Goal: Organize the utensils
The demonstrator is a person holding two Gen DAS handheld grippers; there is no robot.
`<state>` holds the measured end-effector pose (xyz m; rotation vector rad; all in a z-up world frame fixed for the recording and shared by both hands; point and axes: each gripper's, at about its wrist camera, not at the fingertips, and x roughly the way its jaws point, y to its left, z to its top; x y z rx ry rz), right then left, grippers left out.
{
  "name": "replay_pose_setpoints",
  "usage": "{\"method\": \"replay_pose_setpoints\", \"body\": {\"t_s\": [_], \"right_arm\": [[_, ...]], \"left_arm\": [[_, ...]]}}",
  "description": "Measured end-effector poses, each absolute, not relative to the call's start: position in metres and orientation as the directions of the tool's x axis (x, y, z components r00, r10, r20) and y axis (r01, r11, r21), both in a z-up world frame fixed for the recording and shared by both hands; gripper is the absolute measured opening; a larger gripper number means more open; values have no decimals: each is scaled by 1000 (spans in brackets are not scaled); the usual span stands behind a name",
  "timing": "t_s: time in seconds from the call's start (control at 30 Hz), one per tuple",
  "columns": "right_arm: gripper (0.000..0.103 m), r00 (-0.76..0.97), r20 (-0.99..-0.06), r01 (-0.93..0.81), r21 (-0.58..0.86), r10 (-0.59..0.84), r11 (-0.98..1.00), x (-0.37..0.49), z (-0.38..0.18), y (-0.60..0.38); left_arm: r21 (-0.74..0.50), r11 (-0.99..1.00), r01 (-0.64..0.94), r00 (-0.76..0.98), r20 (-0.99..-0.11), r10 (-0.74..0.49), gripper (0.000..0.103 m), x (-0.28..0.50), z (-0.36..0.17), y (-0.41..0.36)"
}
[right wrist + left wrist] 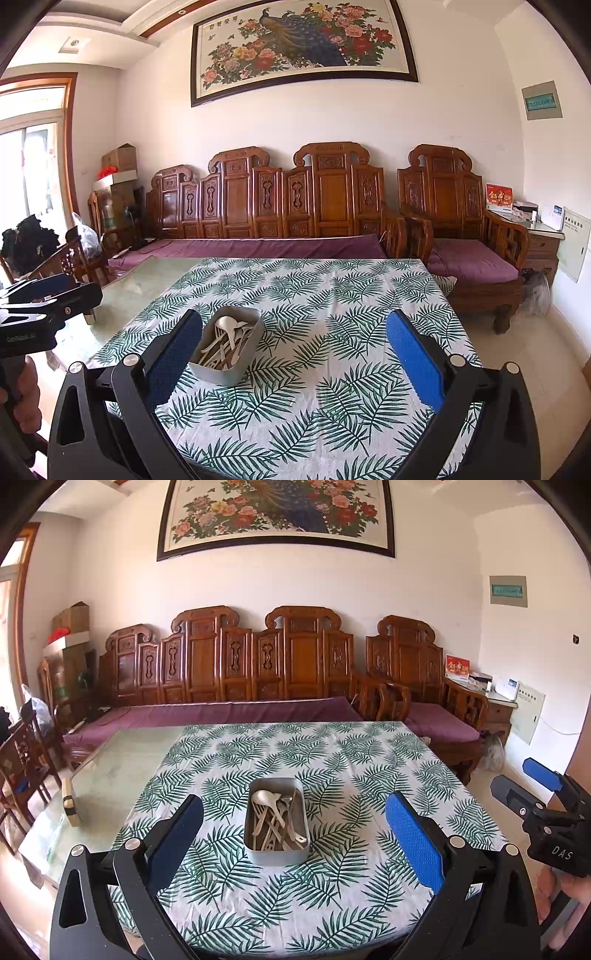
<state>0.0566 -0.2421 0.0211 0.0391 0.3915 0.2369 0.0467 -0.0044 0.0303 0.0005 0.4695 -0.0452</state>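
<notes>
- We see a grey rectangular metal tray [277,849] near the middle of a white cloth printed with green fern leaves [351,768], which covers most of a glass-topped table [122,760].
- Inside the tray lies a loose jumble of pale utensils [277,819]: a white ladle-shaped spoon [266,798] on top, with forks and other handles crossed beneath it (we cannot count them).
- Our left gripper [294,834] hovers above the cloth with its blue-padded fingers spread wide and grasping nothing; the tray sits between them in the left wrist view.
- Our right gripper [294,354] is likewise released and empty, held over the cloth to the right of the tray [229,343], whose near corner lies just beside its left finger in the right wrist view.
- Each gripper shows at the edge of the other's view, well apart from the tray.
- A small tan block with a dark band [70,800] rests on the bare glass at the left edge.
- Behind the table stands a carved wooden sofa with purple cushions [236,686], and a framed peacock-and-peony painting [303,40] hangs above it.
</notes>
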Motion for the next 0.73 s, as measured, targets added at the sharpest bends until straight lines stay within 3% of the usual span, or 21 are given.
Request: {"method": "replay_pose_setpoints", "body": {"t_s": [0.73], "right_arm": [[100,897,-373,-221,85,237,972,57,21,-242]], "left_arm": [[-17,999,47,892,-449,-50,95,46,30,-6]]}}
